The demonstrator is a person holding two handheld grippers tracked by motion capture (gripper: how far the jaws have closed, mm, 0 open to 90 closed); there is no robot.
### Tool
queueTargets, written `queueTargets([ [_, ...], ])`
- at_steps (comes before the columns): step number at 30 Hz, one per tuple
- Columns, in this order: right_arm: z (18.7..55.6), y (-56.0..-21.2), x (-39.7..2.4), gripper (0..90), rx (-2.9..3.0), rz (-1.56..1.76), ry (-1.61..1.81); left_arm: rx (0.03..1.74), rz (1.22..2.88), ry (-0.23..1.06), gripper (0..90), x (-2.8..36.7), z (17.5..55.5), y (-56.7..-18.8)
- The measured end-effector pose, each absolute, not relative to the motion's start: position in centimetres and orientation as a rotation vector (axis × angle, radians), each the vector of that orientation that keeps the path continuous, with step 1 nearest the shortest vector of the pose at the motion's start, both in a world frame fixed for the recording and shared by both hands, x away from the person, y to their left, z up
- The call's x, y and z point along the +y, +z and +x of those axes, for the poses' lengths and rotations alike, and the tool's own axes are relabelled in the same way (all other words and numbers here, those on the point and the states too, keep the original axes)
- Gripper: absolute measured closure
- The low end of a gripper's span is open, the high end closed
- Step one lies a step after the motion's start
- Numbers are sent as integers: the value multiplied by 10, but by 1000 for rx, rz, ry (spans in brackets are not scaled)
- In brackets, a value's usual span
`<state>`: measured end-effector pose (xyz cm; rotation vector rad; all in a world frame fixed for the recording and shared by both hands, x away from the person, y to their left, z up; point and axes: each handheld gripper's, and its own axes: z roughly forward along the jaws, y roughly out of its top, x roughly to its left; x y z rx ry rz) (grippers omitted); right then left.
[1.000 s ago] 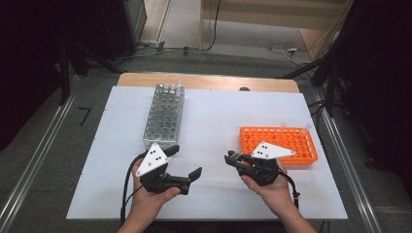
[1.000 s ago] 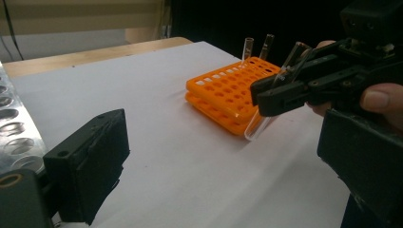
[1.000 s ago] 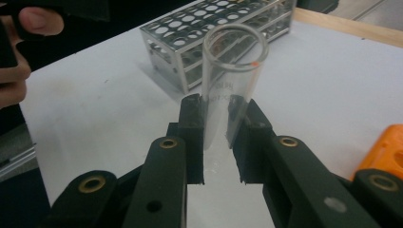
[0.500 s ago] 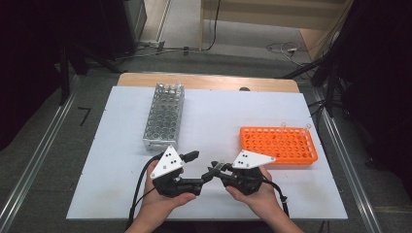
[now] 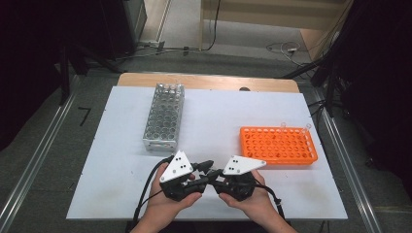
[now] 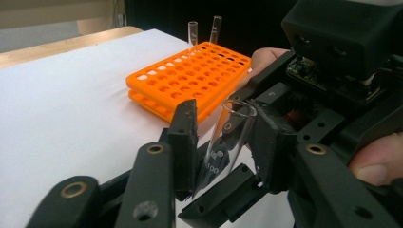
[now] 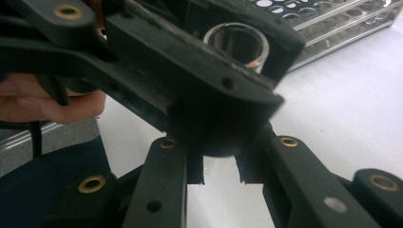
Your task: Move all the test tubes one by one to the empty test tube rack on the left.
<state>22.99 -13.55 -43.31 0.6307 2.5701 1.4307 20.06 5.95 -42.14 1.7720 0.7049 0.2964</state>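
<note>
Glass tube passed claw to claw

Left claw (image 6: 223, 142) had just been closing around the glass tube (image 6: 227, 137); right claw (image 7: 219, 173) clamped its hidden lower end.

Clear glass tube (image 6: 227, 137) (tilted, open-mouthed), between fingers (image 6: 185, 137)

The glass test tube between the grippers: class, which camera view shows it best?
The left gripper view: the glass test tube stands tilted, rim, wall and printed marks visible. The right gripper view gives its open mouth end-on. The high view gives a speck between the grippers.
</note>
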Motion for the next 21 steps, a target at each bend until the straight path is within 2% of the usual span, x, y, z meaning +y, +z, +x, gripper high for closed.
queueTargets([
  [4,230,-434,-135,736,2583,630,1431,692,1775,296,705,58,200,-422],
  [21,229,-434,-136,720,2583,625,1422,699,1756,304,757,66,203,-422],
])
